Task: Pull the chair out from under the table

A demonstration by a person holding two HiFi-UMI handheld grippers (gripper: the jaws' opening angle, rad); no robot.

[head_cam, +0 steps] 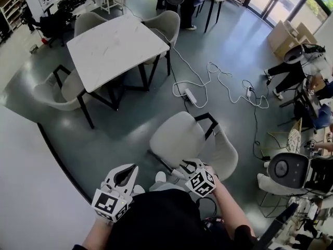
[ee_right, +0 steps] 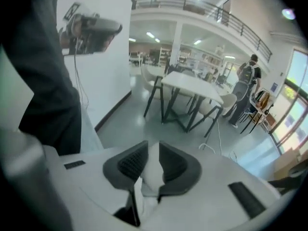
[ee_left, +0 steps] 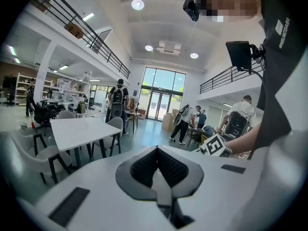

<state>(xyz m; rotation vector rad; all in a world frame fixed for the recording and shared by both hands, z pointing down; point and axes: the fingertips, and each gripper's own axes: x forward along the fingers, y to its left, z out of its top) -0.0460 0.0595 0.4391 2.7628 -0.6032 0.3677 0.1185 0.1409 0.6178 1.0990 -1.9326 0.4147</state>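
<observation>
Chair (head_cam: 190, 139) clear of table (head_cam: 117, 46); right claw (head_cam: 185, 167) narrowly apart, empty.

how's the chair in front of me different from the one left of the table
The pale grey shell chair with black legs nearest the person stands out on open floor, clear of the white square table; the pale grey chair at the table's left side is drawn up to its edge. The near chair's whole seat shows; the left chair's seat reaches the tabletop's edge. Both share curved shells and black legs.

Small white print (ee_left: 280, 29) on the person's dark shirt (ee_left: 288, 71) is illegible.
</observation>
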